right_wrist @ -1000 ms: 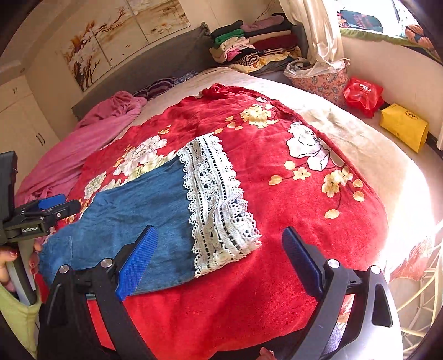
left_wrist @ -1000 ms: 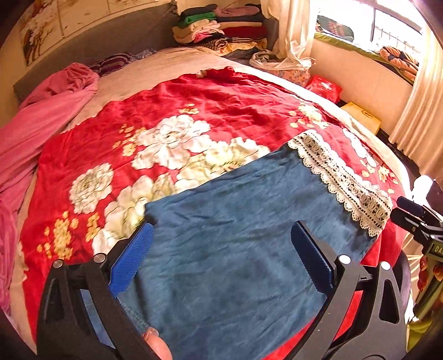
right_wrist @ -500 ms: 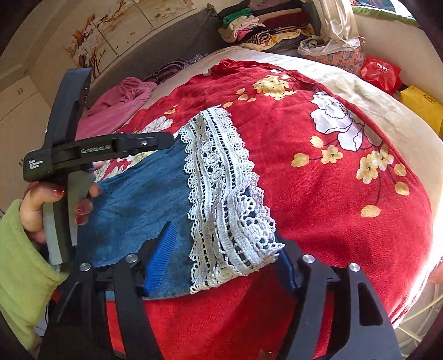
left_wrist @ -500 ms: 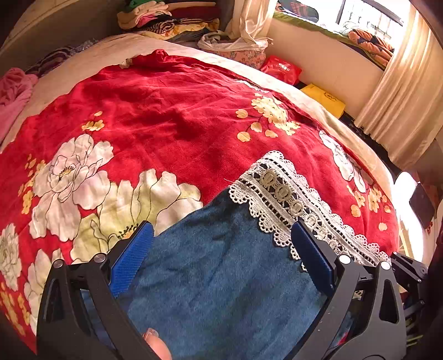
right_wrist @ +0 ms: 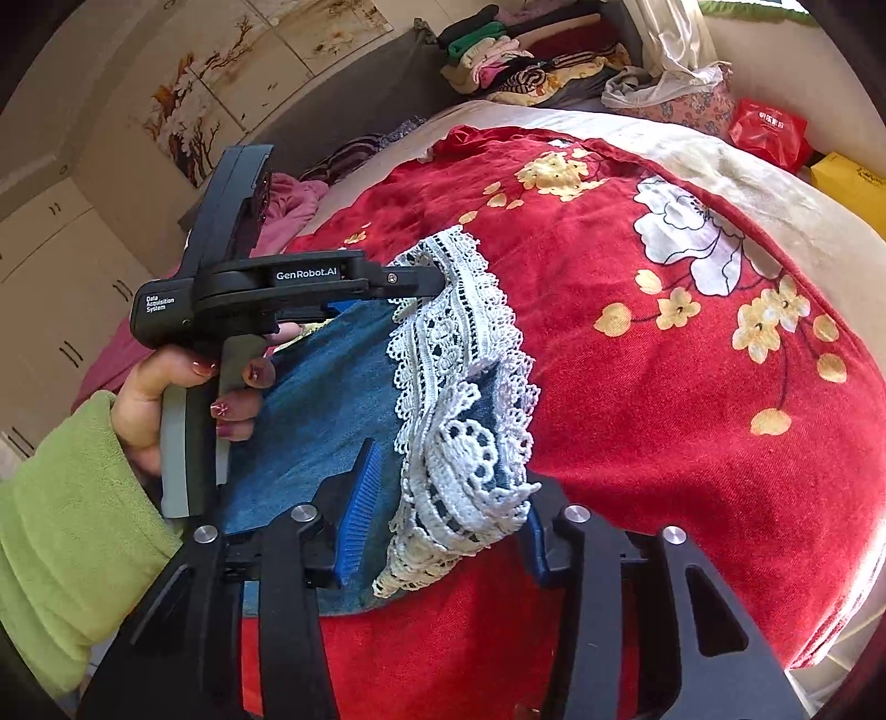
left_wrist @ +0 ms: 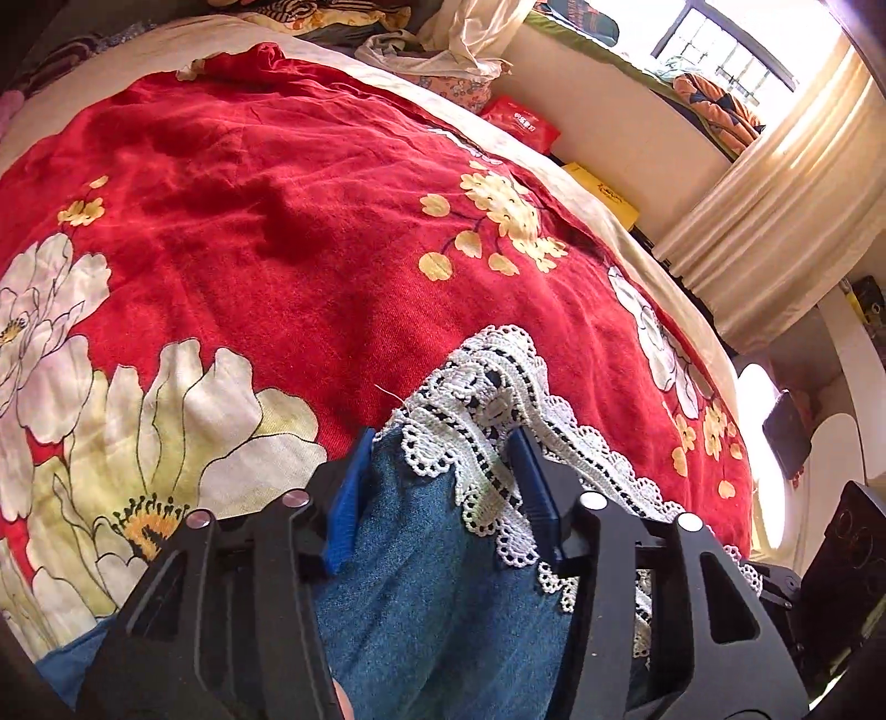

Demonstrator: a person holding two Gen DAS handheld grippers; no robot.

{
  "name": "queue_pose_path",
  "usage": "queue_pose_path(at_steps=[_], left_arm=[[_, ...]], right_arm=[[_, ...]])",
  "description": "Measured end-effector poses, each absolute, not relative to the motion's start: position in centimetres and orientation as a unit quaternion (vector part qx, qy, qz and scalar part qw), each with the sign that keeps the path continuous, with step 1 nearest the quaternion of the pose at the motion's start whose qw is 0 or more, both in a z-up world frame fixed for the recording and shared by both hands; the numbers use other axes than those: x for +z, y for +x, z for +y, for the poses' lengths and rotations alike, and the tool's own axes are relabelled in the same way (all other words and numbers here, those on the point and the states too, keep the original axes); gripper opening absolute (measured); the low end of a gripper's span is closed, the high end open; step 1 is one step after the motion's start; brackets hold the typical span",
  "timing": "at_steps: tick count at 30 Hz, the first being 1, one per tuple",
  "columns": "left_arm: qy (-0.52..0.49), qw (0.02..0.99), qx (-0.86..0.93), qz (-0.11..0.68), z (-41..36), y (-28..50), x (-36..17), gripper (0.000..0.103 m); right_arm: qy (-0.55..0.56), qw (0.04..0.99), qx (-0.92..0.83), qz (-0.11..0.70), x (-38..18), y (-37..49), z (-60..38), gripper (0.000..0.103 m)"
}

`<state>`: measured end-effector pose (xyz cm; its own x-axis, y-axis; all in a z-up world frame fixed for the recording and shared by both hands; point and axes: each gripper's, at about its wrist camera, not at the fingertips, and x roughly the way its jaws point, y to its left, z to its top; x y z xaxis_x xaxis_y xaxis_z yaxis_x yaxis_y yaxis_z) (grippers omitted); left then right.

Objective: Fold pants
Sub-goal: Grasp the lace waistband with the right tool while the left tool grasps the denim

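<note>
Blue denim pants (left_wrist: 421, 598) with a white lace hem (left_wrist: 487, 387) lie on a red flowered bedspread (left_wrist: 249, 221). My left gripper (left_wrist: 437, 476) has closed in on the far corner of the lace hem, which bunches up between its blue pads. In the right wrist view the pants (right_wrist: 326, 404) show with the lace hem (right_wrist: 459, 387) lifted and crumpled. My right gripper (right_wrist: 443, 509) is closed in on the near hem corner. The left gripper (right_wrist: 426, 279) shows there from the side, pinching the hem.
The bed's edge drops away at the right (right_wrist: 830, 637). Stacked clothes (right_wrist: 515, 50) sit at the headboard, a pink blanket (right_wrist: 288, 205) at the left. Red (right_wrist: 769, 133) and yellow (right_wrist: 853, 183) bags lie on the floor by the window wall. A curtain (left_wrist: 775, 221) hangs there.
Both grippers moved forward to the lace hem and narrowed from wide open onto its two corners. The hem now bunches and lifts off the bedspread.
</note>
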<state>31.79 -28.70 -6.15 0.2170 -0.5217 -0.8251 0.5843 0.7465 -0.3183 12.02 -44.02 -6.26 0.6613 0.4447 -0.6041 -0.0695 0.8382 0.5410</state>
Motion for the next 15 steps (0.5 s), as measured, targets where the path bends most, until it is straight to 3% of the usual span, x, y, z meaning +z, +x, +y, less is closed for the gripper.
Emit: queue_pose_path(at_steps=[3,15], left_arm=[[0.029,0.78,-0.356,0.513,-28.3,31.4,-5.5,0.016],[-0.053,0.817,-0.375,0.435,-18.7,27.8,1.0,0.014]], right_arm=[[0.235,0.884,0.156,0.374,-5.3,11.5,-43.1,0.024],[0.142,0.898,0.267,0.32,1.4,8.8,-34.1,0.023]])
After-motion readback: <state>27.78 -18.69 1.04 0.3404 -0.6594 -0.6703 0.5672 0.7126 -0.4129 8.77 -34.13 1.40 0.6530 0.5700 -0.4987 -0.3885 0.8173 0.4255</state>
